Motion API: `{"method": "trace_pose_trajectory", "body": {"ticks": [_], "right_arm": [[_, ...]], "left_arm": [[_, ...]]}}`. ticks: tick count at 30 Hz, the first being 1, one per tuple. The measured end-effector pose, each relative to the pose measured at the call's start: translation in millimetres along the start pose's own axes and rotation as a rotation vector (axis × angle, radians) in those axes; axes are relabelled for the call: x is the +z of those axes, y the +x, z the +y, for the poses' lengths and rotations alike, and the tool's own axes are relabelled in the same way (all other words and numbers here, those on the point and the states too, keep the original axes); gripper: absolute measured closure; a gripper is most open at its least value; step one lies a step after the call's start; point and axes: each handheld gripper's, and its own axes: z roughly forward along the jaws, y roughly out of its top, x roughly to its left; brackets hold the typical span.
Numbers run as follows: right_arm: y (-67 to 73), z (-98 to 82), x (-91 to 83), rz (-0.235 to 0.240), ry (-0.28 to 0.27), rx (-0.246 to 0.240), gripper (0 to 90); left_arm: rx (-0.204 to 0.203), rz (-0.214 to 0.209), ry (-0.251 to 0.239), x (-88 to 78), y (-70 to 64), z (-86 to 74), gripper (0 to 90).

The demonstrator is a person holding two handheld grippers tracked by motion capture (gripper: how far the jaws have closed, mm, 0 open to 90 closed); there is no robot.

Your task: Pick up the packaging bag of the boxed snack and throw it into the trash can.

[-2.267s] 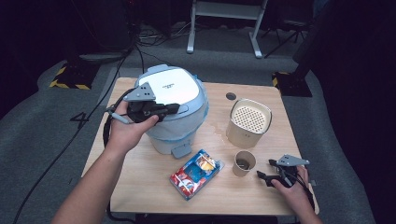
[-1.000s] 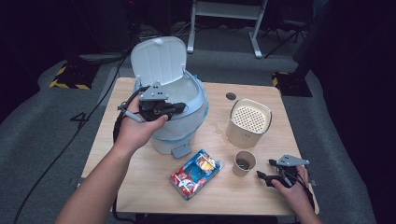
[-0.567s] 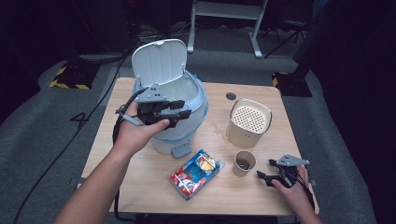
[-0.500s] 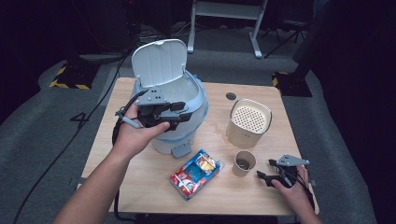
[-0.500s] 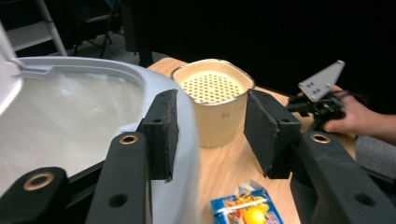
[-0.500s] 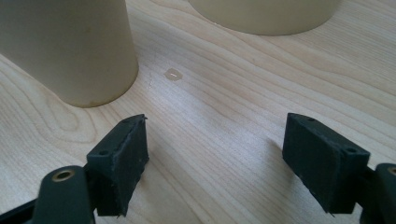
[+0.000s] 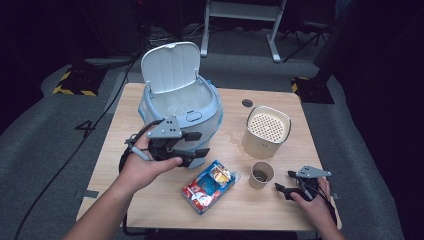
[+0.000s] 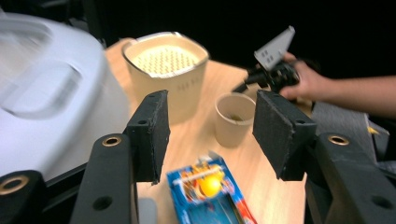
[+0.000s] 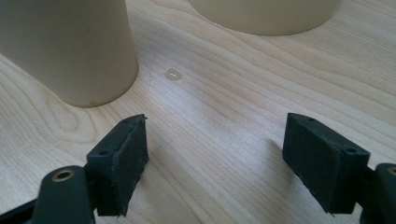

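1. In the high view the wooden surface [image 7: 165, 205] is lit evenly from above, while the floor and room around it are left almost black.
2. Only soft, short shadows are cast there; a pale sheen is seen on the raised white lid [image 7: 170, 67].
3. The high view is rendered slightly soft and grainy.
4. In the left gripper view the white bin [image 8: 46, 107] is smeared by motion blur, and the blue packet [image 8: 210, 186] is blurred.
5. The right gripper view is bright and sharp, with faint shadows laid beneath the paper cup [image 9: 70, 46].
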Motion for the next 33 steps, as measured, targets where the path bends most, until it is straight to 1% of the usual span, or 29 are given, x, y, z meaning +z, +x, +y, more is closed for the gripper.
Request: {"method": "trace_pose_trajectory", "body": {"ticks": [1, 5, 8, 10, 12, 13, 14, 16, 19, 21, 24, 25, 28, 30, 31, 33], "right_arm": [[0.0, 0.0, 0.0, 0.0, 0.0, 0.0, 22.2], [0.1, 0.0, 0.0, 0.0, 0.0, 0.001, 22.3], [0.0, 0.0, 0.0, 0.0, 0.0, 0.0, 22.3], [0.0, 0.0, 0.0, 0.0, 0.0, 0.0, 22.2], [0.1, 0.0, 0.0, 0.0, 0.0, 0.001, 22.2], [0.1, 0.0, -0.1, 0.0, 0.0, 0.001, 22.2], [0.0, 0.0, 0.0, 0.0, 0.0, 0.001, 22.2], [0.1, 0.0, 0.0, 0.0, 0.0, 0.001, 22.2], [0.1, 0.0, 0.0, 0.0, 0.0, 0.001, 22.2], [0.1, 0.0, -0.1, 0.0, 0.0, 0.001, 22.2], [0.0, 0.0, 0.0, 0.0, 0.0, 0.0, 22.2], [0.1, 0.0, -0.1, 0.0, 0.0, 0.0, 22.2], [0.0, 0.0, 0.0, 0.0, 0.0, 0.0, 22.2], [0.1, 0.0, -0.1, 0.0, 0.0, 0.001, 22.2], [0.1, 0.0, -0.1, 0.0, 0.0, 0.001, 22.2], [0.1, 0.0, 0.0, 0.0, 0.0, 0.001, 22.2]], "left_arm": [[0.006, -0.005, 0.016, 3.7, -3.0, -6.9, 45.9], [-0.012, -0.005, 0.038, 14.0, -5.0, -23.9, 45.6], [-0.04, -0.004, 0.039, 22.5, -2.5, -37.3, 45.7], [-0.049, 0.009, 0.044, 28.1, 0.1, -47.0, 45.7], [-0.064, 0.009, 0.048, 33.0, 1.6, -54.7, 45.8], [-0.064, 0.009, 0.048, 33.0, 1.6, -54.7, 45.9], [-0.08, 0.012, 0.054, 39.8, 3.5, -64.3, 46.2], [-0.089, 0.015, 0.07, 44.9, 4.9, -71.4, 46.5], [-0.101, 0.034, 0.082, 54.7, 7.9, -84.1, 48.9], [-0.111, 0.041, 0.088, 59.3, 10.6, -90.6, 53.4], [-0.151, 0.045, 0.097, 66.5, 15.2, -101.3, 57.7], [-0.157, 0.047, 0.104, 67.7, 16.2, -103.4, 58.5], [-0.183, 0.046, 0.112, 72.8, 19.4, -111.9, 59.1], [-0.191, 0.052, 0.118, 76.5, 20.3, -116.8, 59.2], [-0.187, 0.052, 0.128, 78.0, 21.3, -118.9, 59.2], [-0.2, 0.057, 0.137, 82.6, 22.5, -124.2, 59.4]]}}
